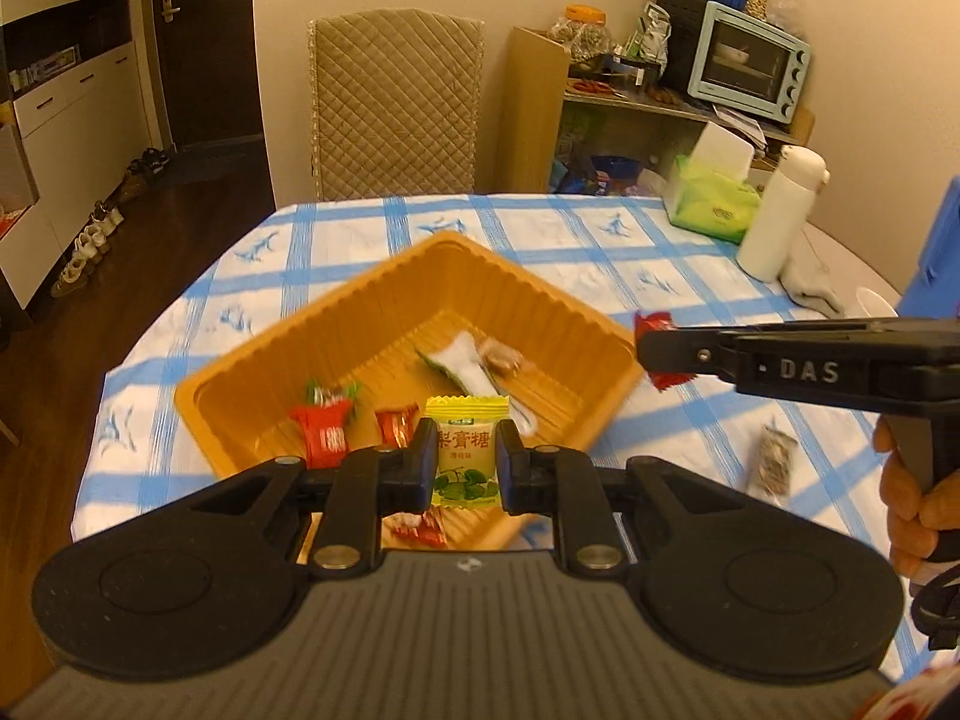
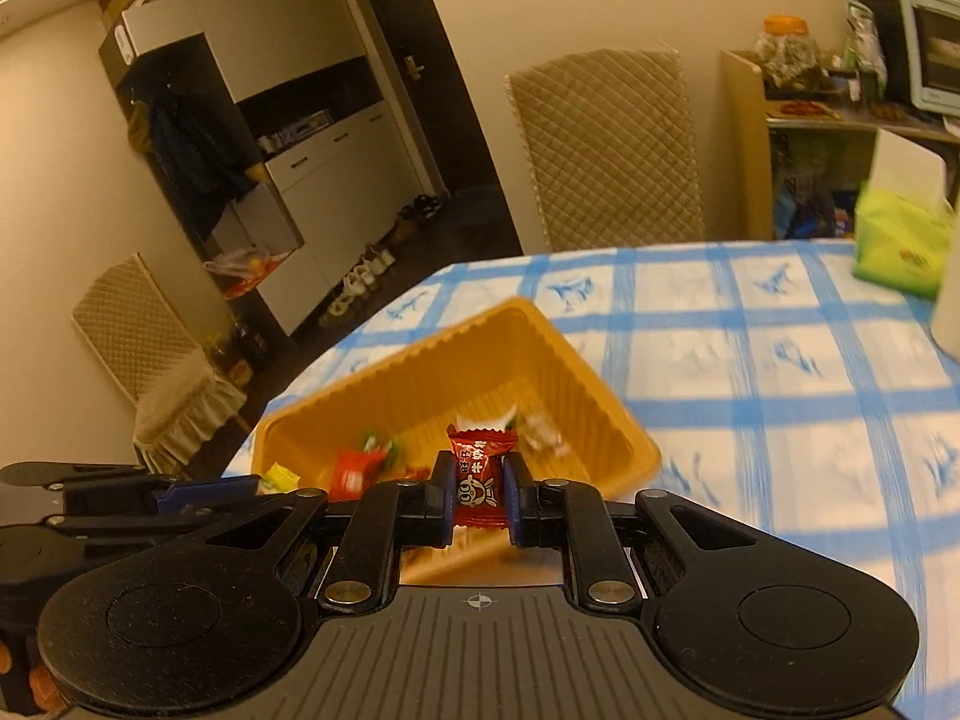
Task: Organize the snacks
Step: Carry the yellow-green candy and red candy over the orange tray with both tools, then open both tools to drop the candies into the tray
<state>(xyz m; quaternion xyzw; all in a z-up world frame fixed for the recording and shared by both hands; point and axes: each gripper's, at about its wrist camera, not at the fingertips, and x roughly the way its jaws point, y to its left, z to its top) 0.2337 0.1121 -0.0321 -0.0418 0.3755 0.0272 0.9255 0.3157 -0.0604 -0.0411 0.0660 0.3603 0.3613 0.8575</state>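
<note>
Pinching a yellow candy packet (image 1: pixel 466 461) between its two fingers, the left gripper (image 1: pixel 466 468) hangs over the near edge of the orange tray (image 1: pixel 360 306), its fingers closed tight on the packet's sides so that the green fruit print and the dark characters face the camera. The right gripper (image 2: pixel 478 495) is likewise clamped on a red wrapped candy (image 2: pixel 480 477), held upright between its fingers above the tray's near rim; in the left wrist view the same gripper comes in from the right edge, a hand (image 1: pixel 912 498) on its grip, with the red candy sticking out at the tip just beside the tray's right corner. The tray sits on the counter (image 1: pixel 600 240), which is covered by a blue and white checked cloth, and is turned corner-on to the left camera. Inside it lie several sweets: a red candy with a green twist (image 1: pixel 327 420), a smaller red one (image 1: pixel 396 425), a white and green wrapper (image 1: pixel 465 363) and a brownish piece (image 1: pixel 503 357) toward the far side. Outside the tray, on the cloth to the right, lies a small dark speckled packet (image 1: pixel 774 462). Further back on the counter stand a white bottle (image 1: pixel 780 210) and a green tissue pack (image 1: pixel 714 198), just beside each other.
</note>
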